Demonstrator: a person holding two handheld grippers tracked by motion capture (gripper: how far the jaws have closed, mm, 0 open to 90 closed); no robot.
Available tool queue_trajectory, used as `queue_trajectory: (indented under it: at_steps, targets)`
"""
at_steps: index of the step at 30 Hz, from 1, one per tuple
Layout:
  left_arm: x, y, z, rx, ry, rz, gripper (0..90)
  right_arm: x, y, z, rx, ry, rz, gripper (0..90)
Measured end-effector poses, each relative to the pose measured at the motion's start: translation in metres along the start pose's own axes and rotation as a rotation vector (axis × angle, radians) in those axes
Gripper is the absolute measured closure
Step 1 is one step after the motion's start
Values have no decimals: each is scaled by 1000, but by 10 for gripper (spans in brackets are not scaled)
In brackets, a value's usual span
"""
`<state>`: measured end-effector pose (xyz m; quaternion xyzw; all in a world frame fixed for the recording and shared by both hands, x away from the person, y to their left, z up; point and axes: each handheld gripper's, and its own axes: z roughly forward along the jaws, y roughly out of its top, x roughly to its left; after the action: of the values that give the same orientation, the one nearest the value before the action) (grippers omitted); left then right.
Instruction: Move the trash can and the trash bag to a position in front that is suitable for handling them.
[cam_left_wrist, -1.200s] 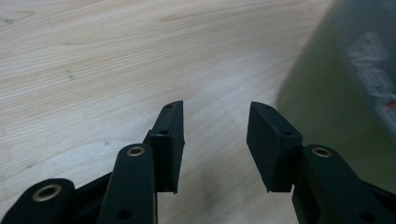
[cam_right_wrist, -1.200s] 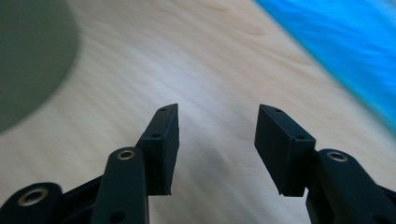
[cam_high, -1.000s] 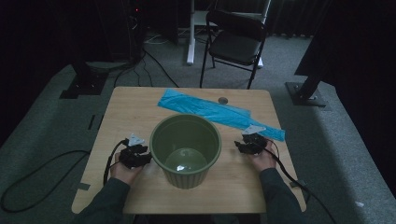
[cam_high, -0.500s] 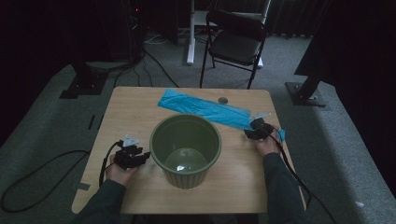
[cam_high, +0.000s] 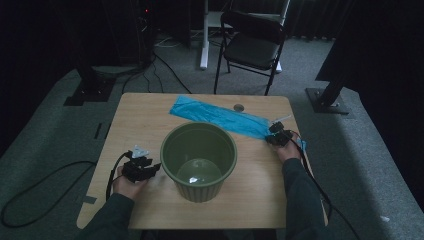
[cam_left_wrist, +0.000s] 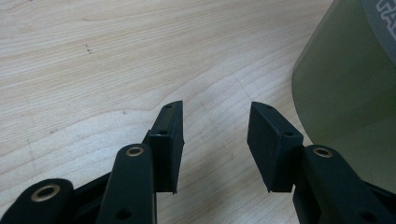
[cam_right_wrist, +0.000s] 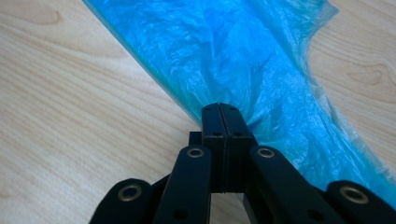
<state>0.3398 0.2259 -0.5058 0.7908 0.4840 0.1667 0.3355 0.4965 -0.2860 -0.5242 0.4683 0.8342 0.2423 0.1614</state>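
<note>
Bin stands mid-table, toward the near edge. Plastic bag lies flat behind it, running diagonally from far centre to the right edge. Left gripper sits on the table just left of the bin, apart from its wall. Right gripper is at the bag's right end, right of the bin. Chair stands on the floor behind the table.

Black two-jaw tongs, brass rivets, black cables, dark sleeves

Green bin blocks table centre between left gripper and right gripper; blue bag lies behind; bare wood far-left offers passage.
</note>
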Motion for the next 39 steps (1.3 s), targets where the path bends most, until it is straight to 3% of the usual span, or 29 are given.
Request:
queue_trajectory:
  at_steps: [8,11,14,17,22,24,30,39]
  targets:
    - [1,0,0,-6,3,1,565,11,-16,-12,5,26,-73,900]
    - [-1,1,-1,-17,-4,4,567,28,-36,-26,-2,56,-107,900]
    - [-1,2,-2,-28,-14,7,567,36,-45,-33,-10,75,-116,900]
    - [-3,4,-1,-33,-16,19,567,54,-61,-44,2,89,-162,900]
    - [-4,6,0,-40,-22,24,566,69,-72,-54,10,103,-194,900]
    - [-5,8,1,-48,-26,32,566,85,-84,-66,1,133,-220,900]
    - [-8,11,2,-58,-36,44,567,109,-111,-87,-8,177,-242,900]
    - [-11,13,2,-73,-62,56,566,110,-134,-100,6,195,-227,900]
